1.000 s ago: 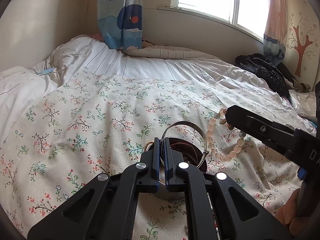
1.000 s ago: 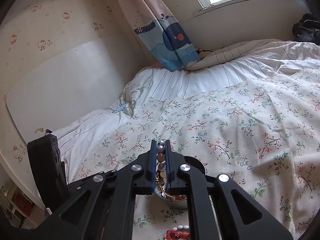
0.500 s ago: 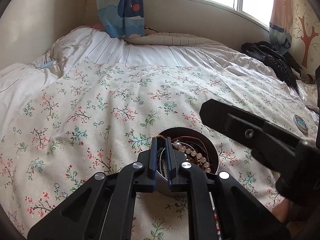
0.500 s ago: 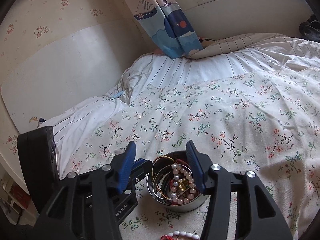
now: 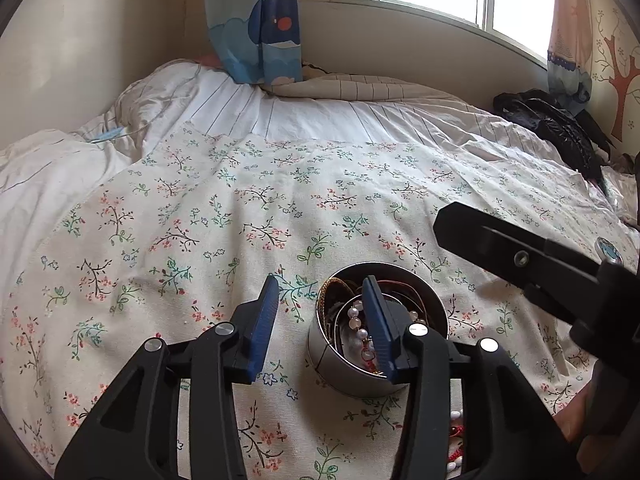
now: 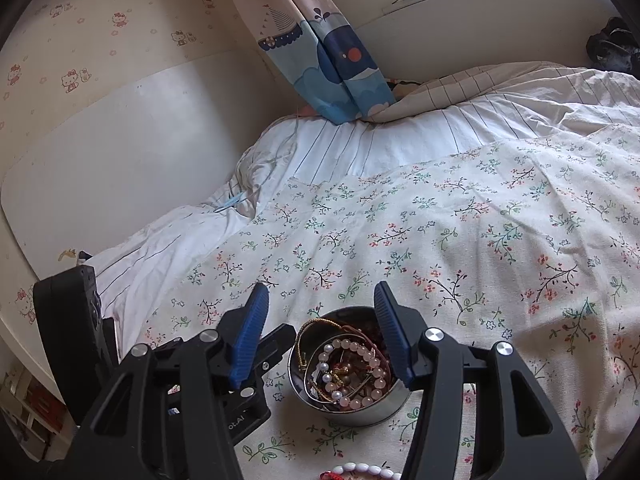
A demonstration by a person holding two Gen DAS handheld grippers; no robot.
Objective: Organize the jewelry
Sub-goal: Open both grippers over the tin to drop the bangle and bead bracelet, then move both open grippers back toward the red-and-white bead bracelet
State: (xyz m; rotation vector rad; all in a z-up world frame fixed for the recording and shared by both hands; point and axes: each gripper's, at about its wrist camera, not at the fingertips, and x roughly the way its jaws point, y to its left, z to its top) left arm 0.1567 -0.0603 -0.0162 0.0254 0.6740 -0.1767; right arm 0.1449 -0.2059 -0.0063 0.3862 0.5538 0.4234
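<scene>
The step in hand reads as the tail of a deposit: the round silver metal tin (image 6: 352, 376) sits on the floral-print bedspread (image 6: 480, 240) and already holds a tangle of pieces, among them a pale pink bead bracelet (image 6: 362, 372), a small white pearl strand (image 6: 325, 364) and a thin gold chain (image 6: 320, 324) lying along its rim. The right gripper (image 6: 320, 336) hovers above the tin with its blue-padded fingers spread wide and nothing between them; the left gripper (image 5: 322, 324) is likewise parted and empty, its right finger over the tin's mouth and its left finger over bare cloth beside it. Half a second ago the left gripper was pinched shut at the tin's near rim, and a second ago the right gripper was clamped on the bead bracelet held over the tin; both have since let go, and the bracelet now lies inside. More jewelry remains out: a red-and-white beaded bracelet (image 6: 360, 470) lies on the bedspread at the near edge, close to the tin. The next move likely calls for drawing one gripper back toward that bracelet, lowering the open fingers around its beads and closing gently so the soft cloth is not caught too.
</scene>
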